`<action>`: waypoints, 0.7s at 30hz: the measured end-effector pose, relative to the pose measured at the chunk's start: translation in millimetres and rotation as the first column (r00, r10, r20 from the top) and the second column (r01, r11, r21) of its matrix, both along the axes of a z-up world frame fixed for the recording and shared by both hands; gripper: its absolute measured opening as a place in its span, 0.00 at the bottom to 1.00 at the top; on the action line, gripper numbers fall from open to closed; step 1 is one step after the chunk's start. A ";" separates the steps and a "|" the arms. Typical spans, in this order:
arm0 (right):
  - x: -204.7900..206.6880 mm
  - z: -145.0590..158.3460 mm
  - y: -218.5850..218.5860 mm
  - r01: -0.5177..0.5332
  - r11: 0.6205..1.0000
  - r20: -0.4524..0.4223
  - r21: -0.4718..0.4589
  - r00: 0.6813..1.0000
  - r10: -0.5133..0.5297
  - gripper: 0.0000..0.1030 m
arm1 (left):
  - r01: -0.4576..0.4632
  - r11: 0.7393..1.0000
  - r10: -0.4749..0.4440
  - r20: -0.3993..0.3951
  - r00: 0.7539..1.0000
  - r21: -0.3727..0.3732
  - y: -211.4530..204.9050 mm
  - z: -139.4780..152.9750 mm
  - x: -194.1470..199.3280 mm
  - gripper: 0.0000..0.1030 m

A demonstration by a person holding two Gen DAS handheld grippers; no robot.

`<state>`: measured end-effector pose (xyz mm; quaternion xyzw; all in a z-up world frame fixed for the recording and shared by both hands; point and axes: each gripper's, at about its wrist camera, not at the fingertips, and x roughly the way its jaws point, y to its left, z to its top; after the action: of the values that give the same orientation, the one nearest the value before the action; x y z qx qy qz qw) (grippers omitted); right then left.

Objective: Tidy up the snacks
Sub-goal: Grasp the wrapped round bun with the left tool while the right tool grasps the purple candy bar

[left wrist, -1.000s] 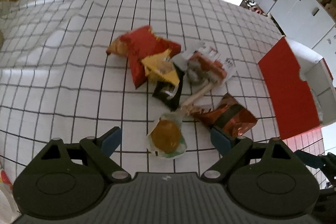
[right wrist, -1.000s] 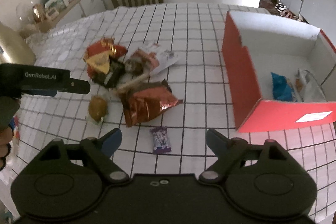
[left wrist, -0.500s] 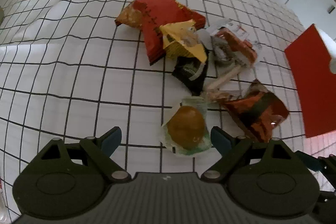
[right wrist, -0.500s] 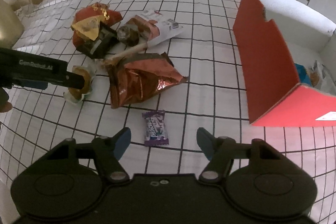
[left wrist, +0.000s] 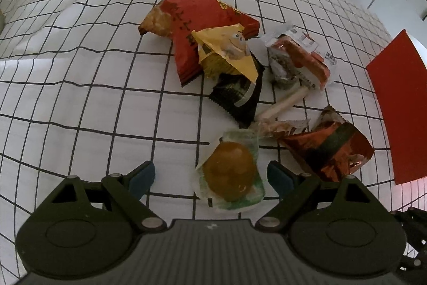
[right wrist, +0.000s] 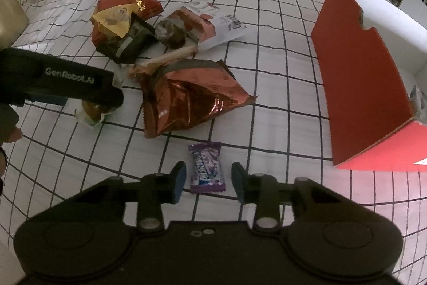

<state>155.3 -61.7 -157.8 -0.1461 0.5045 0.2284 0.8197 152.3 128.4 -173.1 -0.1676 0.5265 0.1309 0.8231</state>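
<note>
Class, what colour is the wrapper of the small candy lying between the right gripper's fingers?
Purple, with white lettering: the small candy shows best in the right wrist view.

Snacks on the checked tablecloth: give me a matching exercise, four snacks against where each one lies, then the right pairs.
Things:
1. purple candy
2. round brown snack in a clear wrapper
3. copper foil bag
4. yellow packet

Places:
A. on top of the red and black packets in the pile
B. between the jaws of the right gripper
C. between the jaws of the left gripper
D. flat on the cloth between the pile and the purple candy

Pairs: 1-B, 2-C, 3-D, 4-A
</note>
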 end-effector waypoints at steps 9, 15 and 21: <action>-0.2 0.3 1.1 0.003 1.000 0.029 -0.015 1.000 -0.002 0.22 | -0.010 1.000 0.010 0.028 1.000 -0.025 -1.1 6.3 -2.0 0.50; -1.5 4.5 -3.4 0.016 1.000 0.020 0.005 1.000 -0.016 0.20 | -0.025 0.998 0.026 0.019 0.999 -0.050 3.7 8.5 -6.5 0.47; -5.1 14.6 -11.9 0.032 0.999 0.004 0.043 0.999 -0.032 0.20 | -0.023 0.998 0.024 0.007 1.000 -0.060 4.3 11.2 -14.3 0.46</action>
<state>150.2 -73.6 -143.2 -0.1208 0.4998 0.2258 0.8274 137.9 132.6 -161.9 -0.1988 0.5252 0.1242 0.8181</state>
